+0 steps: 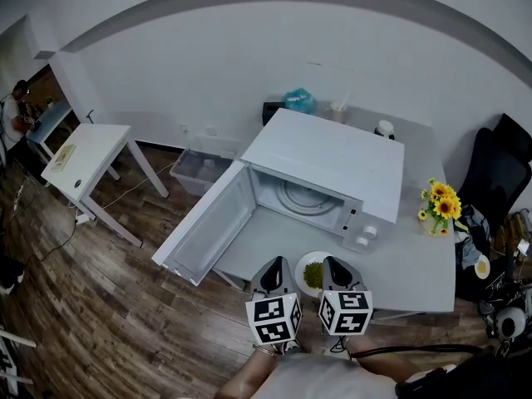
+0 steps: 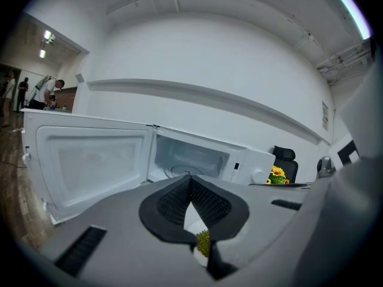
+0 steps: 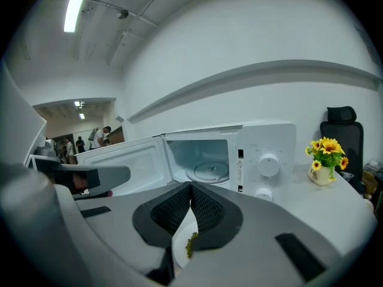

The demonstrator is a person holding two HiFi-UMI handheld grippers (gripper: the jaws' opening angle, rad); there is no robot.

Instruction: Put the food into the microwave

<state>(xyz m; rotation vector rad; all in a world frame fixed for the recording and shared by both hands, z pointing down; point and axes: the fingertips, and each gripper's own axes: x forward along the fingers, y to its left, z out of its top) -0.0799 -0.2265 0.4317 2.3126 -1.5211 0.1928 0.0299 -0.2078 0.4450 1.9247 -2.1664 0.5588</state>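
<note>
White microwave sat on the grey tabletop with its door swung wide to the left. Its lit cavity showed a round glass turntable on the floor. Just in front of the open cavity, near the tabletop's front edge, lay a small white plate. It held a heap of green food in its middle, so the food was outside the oven.

Both claws hung over that plate. The left claw was over its left edge and the right claw over its right edge, and both pointed toward the microwave. In each gripper view the two dark ribbed pads were pressed together at their tips with nothing between them. The plate and the green food showed only through the narrow slot behind the tips, lower than the pads. From the head view I could not tell whether either claw touched the plate's rim.

Right of the microwave, a little pot of sunflowers stood on the same tabletop, and a black chair stood beyond its right end. On the wooden floor left of the microwave sat a clear plastic bin, with a small white side table farther left.
</note>
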